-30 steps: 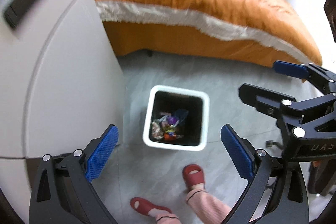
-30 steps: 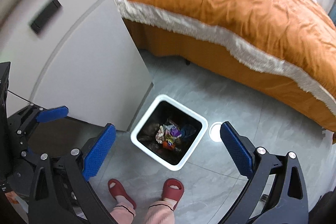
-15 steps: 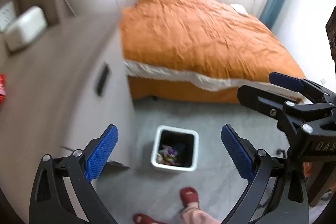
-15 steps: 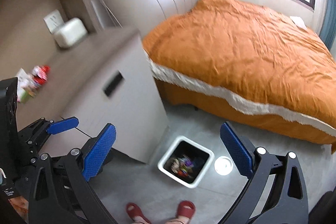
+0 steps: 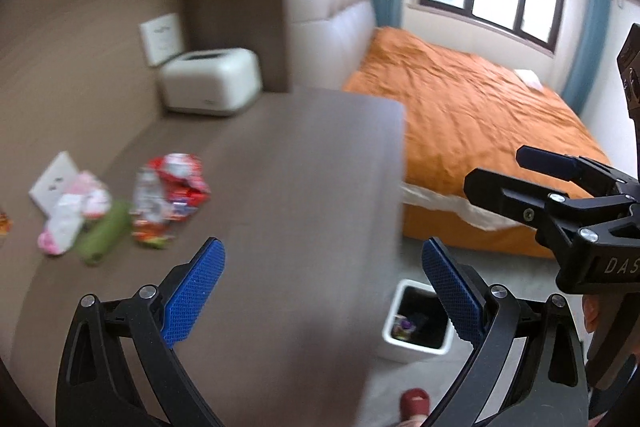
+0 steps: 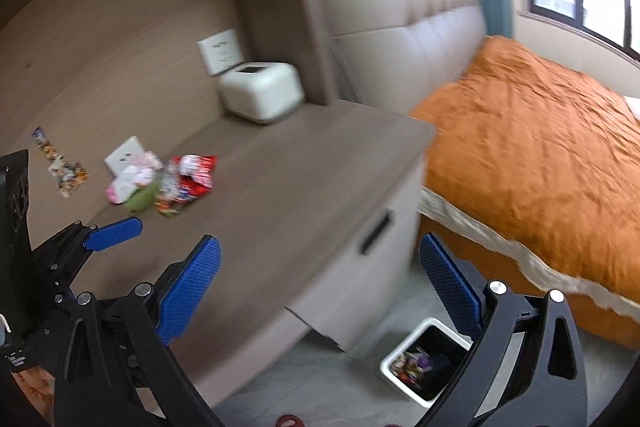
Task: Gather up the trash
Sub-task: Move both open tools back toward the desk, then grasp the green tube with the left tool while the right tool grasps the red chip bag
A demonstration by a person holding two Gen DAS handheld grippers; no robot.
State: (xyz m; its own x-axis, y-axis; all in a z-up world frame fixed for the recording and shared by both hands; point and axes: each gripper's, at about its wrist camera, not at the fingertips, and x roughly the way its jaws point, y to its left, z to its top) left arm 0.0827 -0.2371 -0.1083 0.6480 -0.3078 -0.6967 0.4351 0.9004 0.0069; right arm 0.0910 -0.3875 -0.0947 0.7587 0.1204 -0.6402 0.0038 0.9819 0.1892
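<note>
A heap of wrappers lies on the brown cabinet top (image 5: 288, 187): a red and white wrapper (image 5: 172, 187) (image 6: 194, 175), a green piece (image 5: 104, 233) (image 6: 140, 199) and a pink and white one (image 5: 74, 211) (image 6: 134, 177). The white trash bin (image 5: 418, 319) (image 6: 426, 359) stands on the floor below, with colourful wrappers inside. My left gripper (image 5: 320, 291) is open and empty above the cabinet edge. My right gripper (image 6: 320, 287) is also open and empty; it shows at the right of the left wrist view.
A white box (image 5: 212, 87) (image 6: 262, 93) stands at the back of the cabinet under a wall socket. A colourful strip (image 6: 60, 161) lies far left. The bed with an orange cover (image 5: 480, 115) (image 6: 540, 155) fills the right. A red slipper (image 5: 416, 401) is on the grey floor.
Both grippers have swung up from over the trash bin to the cabinet top. The wrappers on the cabinet have come into view and the bin has dropped to the lower right.
</note>
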